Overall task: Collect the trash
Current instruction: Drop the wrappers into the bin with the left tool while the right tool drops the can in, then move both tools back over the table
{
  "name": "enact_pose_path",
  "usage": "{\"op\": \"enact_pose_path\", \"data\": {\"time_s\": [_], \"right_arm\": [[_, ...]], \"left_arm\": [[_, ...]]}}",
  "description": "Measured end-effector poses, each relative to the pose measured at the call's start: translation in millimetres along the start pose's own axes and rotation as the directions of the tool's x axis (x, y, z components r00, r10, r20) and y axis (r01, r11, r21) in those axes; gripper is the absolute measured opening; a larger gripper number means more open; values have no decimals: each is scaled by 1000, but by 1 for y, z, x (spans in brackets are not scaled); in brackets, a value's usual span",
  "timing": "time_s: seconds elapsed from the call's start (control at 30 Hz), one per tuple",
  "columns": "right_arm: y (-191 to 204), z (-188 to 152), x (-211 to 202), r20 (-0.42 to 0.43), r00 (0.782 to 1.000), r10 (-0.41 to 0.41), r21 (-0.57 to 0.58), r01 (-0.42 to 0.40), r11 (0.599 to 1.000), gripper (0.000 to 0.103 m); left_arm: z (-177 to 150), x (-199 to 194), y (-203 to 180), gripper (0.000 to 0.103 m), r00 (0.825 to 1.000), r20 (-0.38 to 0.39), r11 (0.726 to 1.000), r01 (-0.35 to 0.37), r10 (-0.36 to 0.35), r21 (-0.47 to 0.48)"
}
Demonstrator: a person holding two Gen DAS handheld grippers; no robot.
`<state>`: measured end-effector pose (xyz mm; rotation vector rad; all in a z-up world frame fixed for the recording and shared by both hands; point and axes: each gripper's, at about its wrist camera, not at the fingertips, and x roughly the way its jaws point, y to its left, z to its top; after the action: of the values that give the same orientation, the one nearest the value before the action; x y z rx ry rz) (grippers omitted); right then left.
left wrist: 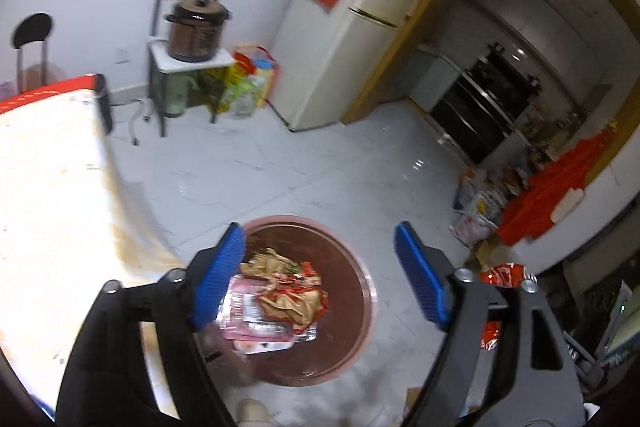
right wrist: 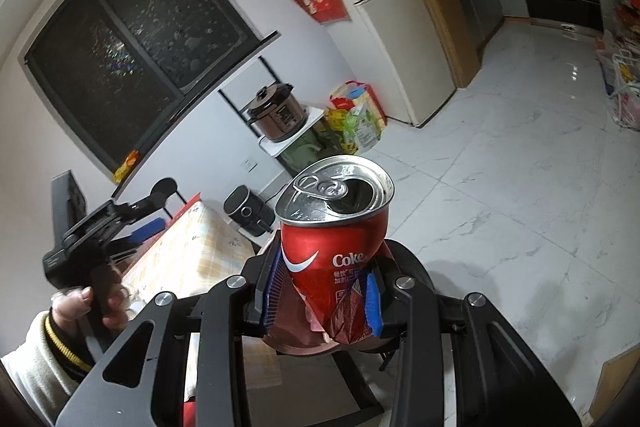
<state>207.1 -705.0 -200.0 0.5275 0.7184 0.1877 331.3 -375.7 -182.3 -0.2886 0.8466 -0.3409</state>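
The left tool (left wrist: 320, 275) points steeply down at the floor, its blue pads (left wrist: 222, 279) spread wide with nothing between them. Straight below the gap sits a round brown bin (left wrist: 352, 307) on the white tiled floor (left wrist: 320, 155), holding crumpled wrappers (left wrist: 292, 291) and a pink packet (left wrist: 244, 311). The left pad overlaps the bin's near-left rim in this view; whether it touches cannot be told. The pale surface (left wrist: 52, 207) fills the left side, its edge just beside the bin. At the right, behind the right finger, a crushed red can (left wrist: 504, 273) shows.

The right tool (right wrist: 326, 291) is tilted upward toward the far wall, its jaws closed tight on that can (right wrist: 332, 227), a dented Coke can held upright with its opened top facing the camera. The pads (right wrist: 274, 287) pinch the crumpled lower half, and the top half stands clear above them.

In the right wrist view, the person's left hand (right wrist: 88, 303) appears at the near left, sleeve at the wrist, fingers wrapped around the black handle of the left tool (right wrist: 108, 231), which is held out over the checked surface (right wrist: 188, 247).

Farther off stand a fridge (right wrist: 396, 27) with a red bag hung at its side, a brown cooker (right wrist: 276, 111) on a small stand, and a dark window (right wrist: 132, 39).
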Motion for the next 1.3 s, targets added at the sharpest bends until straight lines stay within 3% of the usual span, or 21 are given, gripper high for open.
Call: {"op": "enact_pose_path", "data": {"time_s": [0.13, 0.23, 0.37, 0.5, 0.6, 0.73, 0.8, 0.9, 1.03, 1.1, 1.3], "right_arm": [[15, 4, 29, -52, 998, 32, -30, -34, 999, 34], [34, 4, 52, -100, 994, 51, -59, -57, 997, 34], [62, 0, 81, -164, 984, 66, -95, -82, 992, 34], [79, -6, 102, -209, 977, 43, -121, -70, 990, 34], [85, -5, 109, -220, 975, 11, -138, -42, 990, 35], [90, -3, 117, -217, 975, -36, -156, 1, 988, 35], [90, -2, 119, -214, 975, -56, -155, 23, 988, 52], [92, 1, 116, -193, 978, -77, -155, 47, 987, 65], [94, 7, 110, -166, 983, -84, -159, 57, 986, 78], [97, 8, 105, -156, 984, -89, -168, 62, 984, 90], [104, 12, 95, -133, 986, -104, -199, 76, 977, 98]], "left_arm": [[-8, -43, 27, 91, 993, 57, 995, -101, 101, -19], [-16, -80, 51, 95, 972, 109, 978, -204, 208, -50], [-29, -127, 91, 96, 929, 147, 938, -325, 340, -118], [-51, -178, 125, 96, 862, 183, 876, -438, 473, -201], [-68, -209, 148, 96, 828, 177, 838, -484, 532, -253], [-86, -233, 171, 96, 803, 161, 801, -509, 574, -316], [-90, -241, 180, 96, 794, 154, 787, -517, 588, -337], [-92, -250, 184, 96, 788, 164, 782, -517, 594, -346], [-86, -254, 178, 96, 791, 189, 797, -506, 581, -330], [-83, -252, 172, 96, 795, 197, 804, -501, 573, -321], [-75, -249, 161, 96, 803, 215, 820, -489, 556, -297]]}}
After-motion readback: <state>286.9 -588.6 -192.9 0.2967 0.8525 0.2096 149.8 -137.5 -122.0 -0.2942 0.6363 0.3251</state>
